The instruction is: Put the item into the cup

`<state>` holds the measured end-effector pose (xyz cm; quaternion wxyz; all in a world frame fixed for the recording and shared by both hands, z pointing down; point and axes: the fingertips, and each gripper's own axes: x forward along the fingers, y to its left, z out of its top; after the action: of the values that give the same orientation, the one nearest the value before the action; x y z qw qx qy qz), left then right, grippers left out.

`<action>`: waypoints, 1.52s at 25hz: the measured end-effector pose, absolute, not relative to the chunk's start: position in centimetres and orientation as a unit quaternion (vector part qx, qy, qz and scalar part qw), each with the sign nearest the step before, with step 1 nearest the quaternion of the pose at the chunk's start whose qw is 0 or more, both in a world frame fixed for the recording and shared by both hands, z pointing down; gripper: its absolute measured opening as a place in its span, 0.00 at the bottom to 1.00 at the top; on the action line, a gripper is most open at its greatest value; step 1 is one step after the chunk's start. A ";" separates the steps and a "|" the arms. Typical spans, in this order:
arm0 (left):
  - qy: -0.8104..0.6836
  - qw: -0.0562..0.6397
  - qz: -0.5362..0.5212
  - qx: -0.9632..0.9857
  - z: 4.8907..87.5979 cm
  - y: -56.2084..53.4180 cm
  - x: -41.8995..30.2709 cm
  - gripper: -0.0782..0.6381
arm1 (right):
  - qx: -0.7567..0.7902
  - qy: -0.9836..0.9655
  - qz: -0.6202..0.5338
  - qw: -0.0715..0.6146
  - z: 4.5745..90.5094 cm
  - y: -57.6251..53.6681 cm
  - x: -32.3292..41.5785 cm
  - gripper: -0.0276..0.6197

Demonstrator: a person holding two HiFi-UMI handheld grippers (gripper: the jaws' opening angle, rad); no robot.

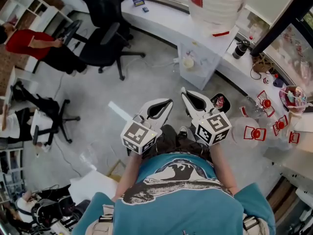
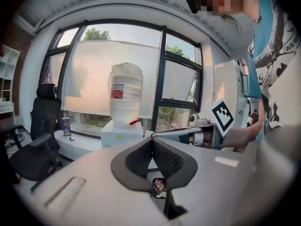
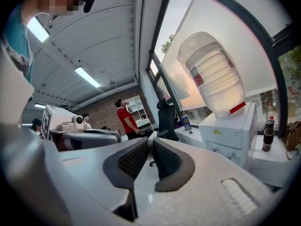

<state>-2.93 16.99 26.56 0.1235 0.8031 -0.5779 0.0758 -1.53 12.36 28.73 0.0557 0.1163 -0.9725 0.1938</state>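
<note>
Both grippers are up at the person's chest, side by side above the floor. Left gripper [image 1: 168, 103]: fingers pressed together at the tips, nothing between. Right gripper [image 1: 185, 92]: same, empty. A small dark cup [image 1: 220, 102] with something pink inside sits just beside the right gripper. Can't tell what it stands on.

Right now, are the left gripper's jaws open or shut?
Shut. In the left gripper view, the left gripper has its jaws meeting at the tips, with nothing gripped between them.
</note>
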 end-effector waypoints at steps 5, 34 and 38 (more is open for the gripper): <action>-0.562 0.131 0.085 0.812 27.0 15.9 -2.7 0.13 | 0.135 -0.968 0.204 0.058 29.3 11.4 -0.9 0.09; -0.403 0.159 0.136 0.891 33.4 2.4 -13.5 0.13 | 0.284 -0.911 0.259 0.147 40.3 0.0 -9.8 0.10; -0.377 0.164 0.138 0.901 35.4 0.4 -14.5 0.13 | 0.305 -0.901 0.261 0.166 43.5 -2.1 -10.5 0.09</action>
<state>-14.46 0.38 35.43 0.1642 0.9009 -0.3773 0.1379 -10.52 -2.13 43.52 0.1660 0.3052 -0.9007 0.2607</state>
